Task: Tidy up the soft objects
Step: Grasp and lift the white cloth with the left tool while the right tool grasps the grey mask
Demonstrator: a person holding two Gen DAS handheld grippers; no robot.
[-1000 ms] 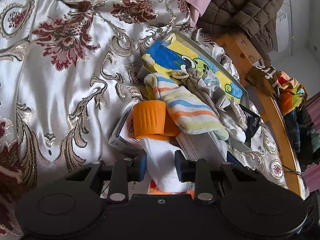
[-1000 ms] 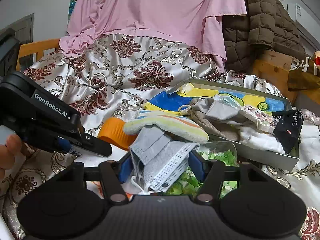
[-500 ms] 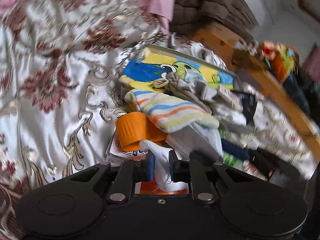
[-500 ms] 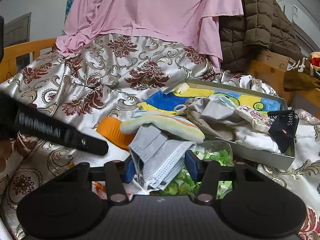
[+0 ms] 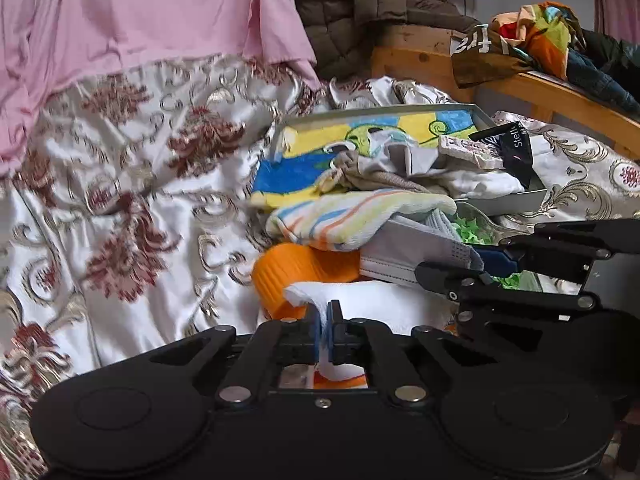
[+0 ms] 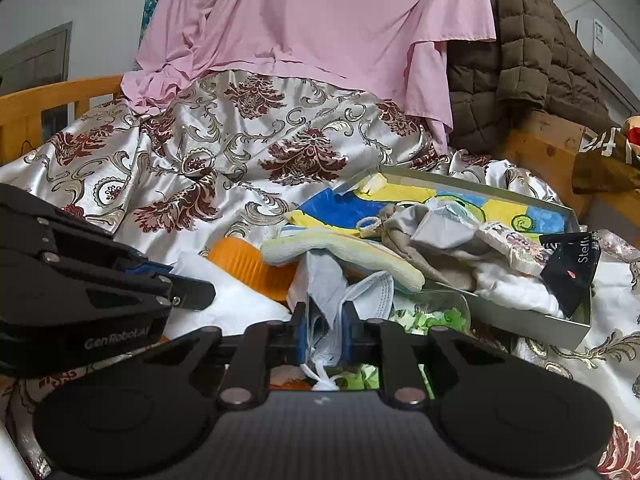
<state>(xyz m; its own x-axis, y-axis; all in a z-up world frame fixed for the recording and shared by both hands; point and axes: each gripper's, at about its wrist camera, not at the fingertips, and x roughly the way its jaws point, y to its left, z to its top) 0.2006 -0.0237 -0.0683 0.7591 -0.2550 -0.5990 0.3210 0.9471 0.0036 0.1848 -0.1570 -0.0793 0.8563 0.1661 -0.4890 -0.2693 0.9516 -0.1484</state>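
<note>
Scene: soft things heaped on damask bedspread, w/ pink sheet draped behind.
L gripper: jaws had just been closing; now pressed nearly together, pinching a fold of white cloth betw. blue pads. Seen from R cam as black tool at left, tip on same white cloth.
White cloth: bunched right at L jaws, rest spread just beyond and to right of them; lower end hung below pads.
R gripper: jaws had just been closing; now clamped on crumpled face masks, fabric squeezed betw. pads, ear loops dangling under them. In L cam it came in from right, tips on grey-white masks.
Orange ribbed cup: on its side just beyond L jaws, touching white cloth; in R cam ahead-left of R jaws.
Striped sock: lay over cup and masks, beyond both jaws.
Grey box: ahead-right of R jaws, w/ blue-yellow cartoon cloth, beige and grey garments, black packet inside.
Green paper bits: in clear container just right of R jaws, beside box.
Brown quilted jacket: far right, over wooden bed frame.
</note>
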